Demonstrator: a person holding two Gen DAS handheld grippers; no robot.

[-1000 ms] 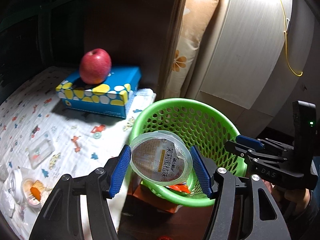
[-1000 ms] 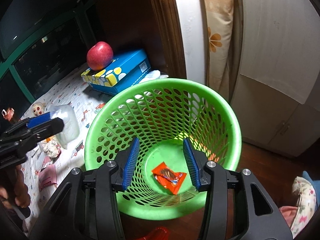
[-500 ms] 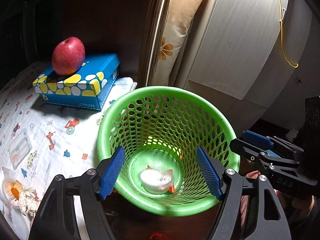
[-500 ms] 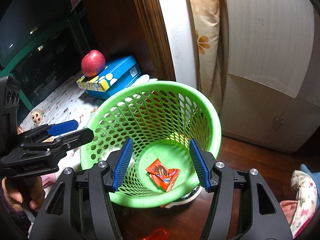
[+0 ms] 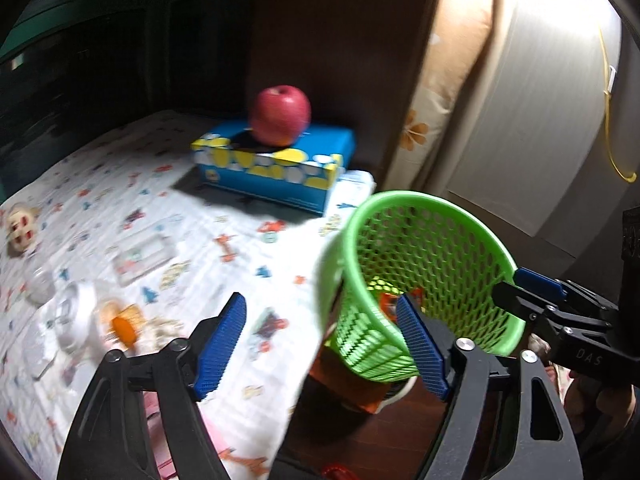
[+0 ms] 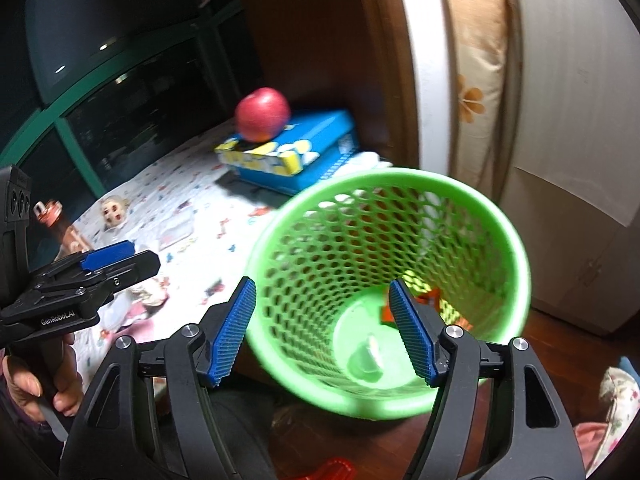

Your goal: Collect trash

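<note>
The green mesh basket stands beside the table and holds a clear plastic cup and an orange wrapper. My right gripper hovers over the basket's near rim, its jaws opening with nothing between them. My left gripper is over the table's edge, left of the basket, its jaws also opening and empty. On the patterned cloth lie a white cup, an orange scrap and a clear plastic tray. This view is blurred.
A red apple sits on a blue tissue box at the back of the table. A doll's head and a brown bottle are at the left. A pale cabinet stands behind the basket.
My left gripper let go of the clear cup, which now lies in the basket, then swung left toward the table. Both grippers' jaws have widened.
</note>
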